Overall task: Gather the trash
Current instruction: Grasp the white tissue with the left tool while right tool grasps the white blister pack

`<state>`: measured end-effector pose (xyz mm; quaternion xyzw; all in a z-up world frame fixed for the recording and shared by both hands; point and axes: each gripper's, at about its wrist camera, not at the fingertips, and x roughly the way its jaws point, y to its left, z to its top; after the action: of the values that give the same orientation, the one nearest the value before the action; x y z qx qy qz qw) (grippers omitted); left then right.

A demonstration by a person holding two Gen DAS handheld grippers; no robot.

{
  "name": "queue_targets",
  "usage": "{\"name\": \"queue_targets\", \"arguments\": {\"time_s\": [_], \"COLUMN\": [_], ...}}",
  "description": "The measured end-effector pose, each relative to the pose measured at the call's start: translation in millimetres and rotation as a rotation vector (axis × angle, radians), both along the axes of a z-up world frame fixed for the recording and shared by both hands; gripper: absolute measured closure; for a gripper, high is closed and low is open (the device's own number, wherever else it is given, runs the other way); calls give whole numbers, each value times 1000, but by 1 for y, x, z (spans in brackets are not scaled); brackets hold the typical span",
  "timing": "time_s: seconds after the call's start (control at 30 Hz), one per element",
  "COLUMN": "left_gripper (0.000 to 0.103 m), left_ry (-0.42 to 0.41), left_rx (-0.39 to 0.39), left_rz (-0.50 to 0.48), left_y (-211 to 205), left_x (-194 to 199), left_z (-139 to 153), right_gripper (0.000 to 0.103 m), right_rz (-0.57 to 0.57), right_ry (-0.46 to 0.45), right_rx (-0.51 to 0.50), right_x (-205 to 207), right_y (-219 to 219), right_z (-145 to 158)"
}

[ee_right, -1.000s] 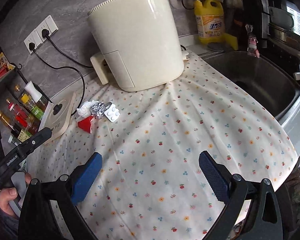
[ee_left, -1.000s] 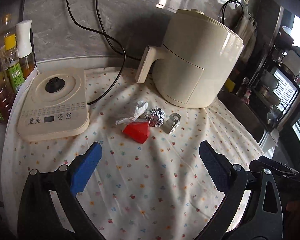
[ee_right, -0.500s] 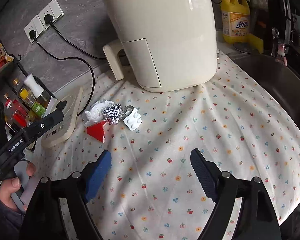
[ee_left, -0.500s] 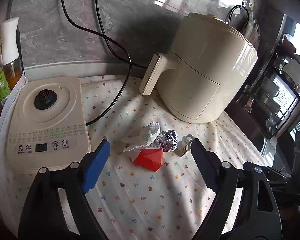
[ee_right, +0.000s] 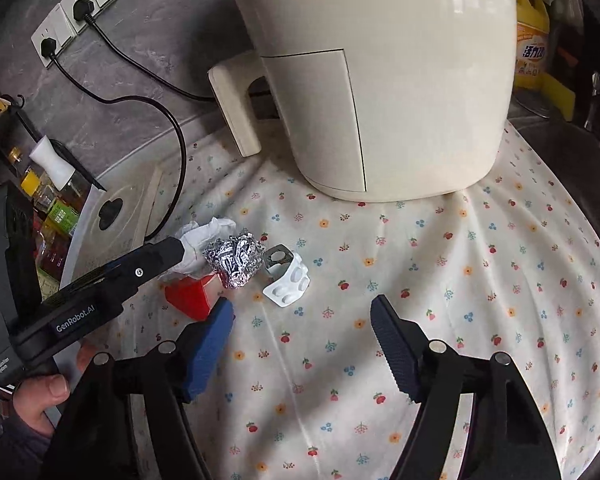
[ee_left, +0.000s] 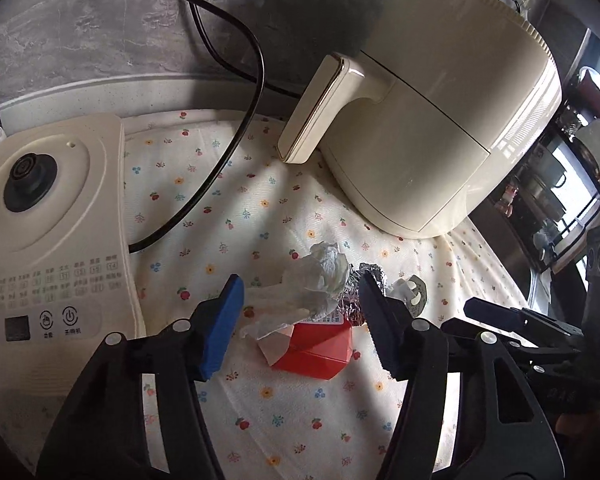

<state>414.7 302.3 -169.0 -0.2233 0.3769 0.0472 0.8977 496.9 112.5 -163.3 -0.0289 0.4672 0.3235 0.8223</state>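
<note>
Left gripper [ee_left: 300, 326], jaws spread, straddles a tissue [ee_left: 320, 280] and red carton [ee_left: 320, 350]; right gripper [ee_right: 300, 344] hovers, also spread.

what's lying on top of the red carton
A crumpled white tissue drapes over the red carton's back edge, beside a foil ball. The carton's covered back part is hidden.

Open left hand-held gripper [ee_left: 300, 324] around crumpled tissue [ee_left: 320, 280]
</note>
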Motion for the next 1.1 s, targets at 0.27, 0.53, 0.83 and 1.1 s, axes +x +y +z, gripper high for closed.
{"name": "queue_targets", "arguments": {"time_s": [0.27, 0.53, 0.83, 1.1], "left_gripper": [89, 91, 91, 91], "left_ry": [-24, -85, -118, -109], "left_rx": [-6, 38, 63, 80], "left_rz": [-18, 23, 59, 9], "left_y": [1, -7, -35, -85], "left_x": [0, -30, -76, -85], "left_z": [1, 29, 54, 59], "right_gripper": [78, 101, 102, 101], "right_rz": [37, 51, 40, 4], "right_ry": [23, -23, -59, -54], "right_rx": [-25, 8, 70, 91], "right_x": [13, -8, -46, -63], "right_y": [20, 2, -51, -100], "right_z": [-13, 7, 28, 29]}}
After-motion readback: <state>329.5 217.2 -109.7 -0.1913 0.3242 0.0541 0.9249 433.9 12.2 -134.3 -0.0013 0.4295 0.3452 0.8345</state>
